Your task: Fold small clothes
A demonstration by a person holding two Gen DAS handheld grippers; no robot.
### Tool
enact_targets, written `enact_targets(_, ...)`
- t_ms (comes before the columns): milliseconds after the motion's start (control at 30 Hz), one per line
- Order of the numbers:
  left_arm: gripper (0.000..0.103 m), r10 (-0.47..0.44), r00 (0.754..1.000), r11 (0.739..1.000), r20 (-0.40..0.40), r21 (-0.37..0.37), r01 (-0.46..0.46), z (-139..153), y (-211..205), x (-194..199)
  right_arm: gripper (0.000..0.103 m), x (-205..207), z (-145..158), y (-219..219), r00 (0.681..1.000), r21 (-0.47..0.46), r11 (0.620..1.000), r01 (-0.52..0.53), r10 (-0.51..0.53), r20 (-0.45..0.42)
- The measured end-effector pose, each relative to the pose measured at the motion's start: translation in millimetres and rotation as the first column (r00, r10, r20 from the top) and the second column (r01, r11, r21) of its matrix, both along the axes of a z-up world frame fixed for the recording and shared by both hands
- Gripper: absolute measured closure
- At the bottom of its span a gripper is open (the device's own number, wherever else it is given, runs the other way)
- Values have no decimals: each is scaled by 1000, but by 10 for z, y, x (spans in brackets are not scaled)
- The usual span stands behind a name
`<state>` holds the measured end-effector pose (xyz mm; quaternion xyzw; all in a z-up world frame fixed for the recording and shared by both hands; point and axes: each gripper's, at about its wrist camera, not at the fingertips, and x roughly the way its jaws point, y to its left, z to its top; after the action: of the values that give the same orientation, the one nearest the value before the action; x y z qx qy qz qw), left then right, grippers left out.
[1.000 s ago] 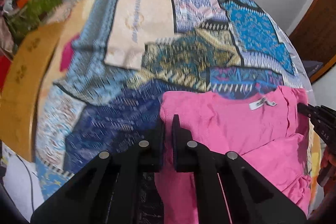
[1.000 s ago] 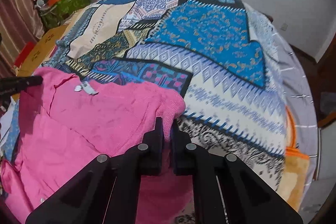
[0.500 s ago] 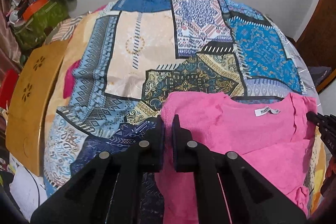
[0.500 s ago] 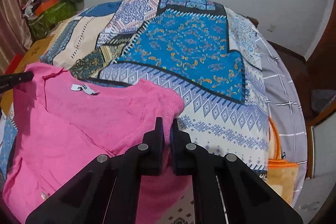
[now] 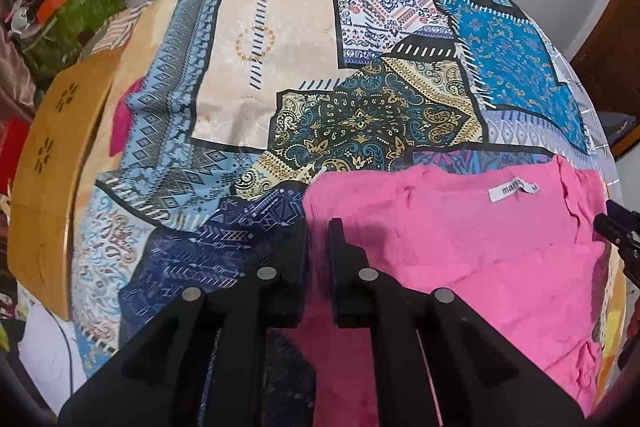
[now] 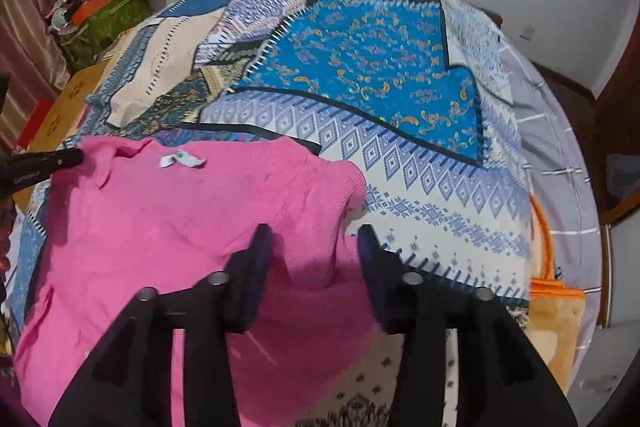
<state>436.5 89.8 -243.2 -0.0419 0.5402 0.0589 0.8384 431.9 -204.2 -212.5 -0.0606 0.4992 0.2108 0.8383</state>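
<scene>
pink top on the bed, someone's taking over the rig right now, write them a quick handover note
Left tongs: shut on the near left edge of the pink top.
Right tongs: open; they have just been opening, and the top's right shoulder corner lies loose between the fingers, released.
Where things are: the top lies on the patchwork bedspread, neck label facing up at the far edge. Its lower half is bunched toward the camera.
Done: the top is laid out on the bed, the right corner let go.
Left: release the left edge, smooth the fabric, then make the folds. No finished fold shows yet.
</scene>
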Motion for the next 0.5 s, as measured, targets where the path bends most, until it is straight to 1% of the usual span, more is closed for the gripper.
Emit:
enact_targets(100,84,-12,1000,1000,24,5,12,161,-7,-133,60,-134,176,-21,1000,3,1000,-12,12,18)
enact_targets(167,71,-17,999,1000,49,17,16,296,-16,-245,58,-229,313,-47,999,19,1000,-14,13,32)
enact_targets(233,66,-31,996,999,80,29,29,461,-35,-379,58,-337,463,-81,999,36,999,-14,12,52)
enact_targets(300,63,-47,992,998,113,41,43,649,-59,-538,56,-452,617,-115,998,54,998,-18,14,69)
enact_targets(367,54,-57,987,997,147,52,50,859,-74,-709,44,-599,792,-147,995,59,998,-21,15,97)
enact_targets(467,44,-64,978,997,199,60,53,1108,-89,-952,43,-813,1005,-177,989,57,998,-33,24,144)
enact_targets(500,42,-70,974,996,216,63,57,1192,-99,-1044,43,-872,1057,-190,988,57,998,-37,28,151)
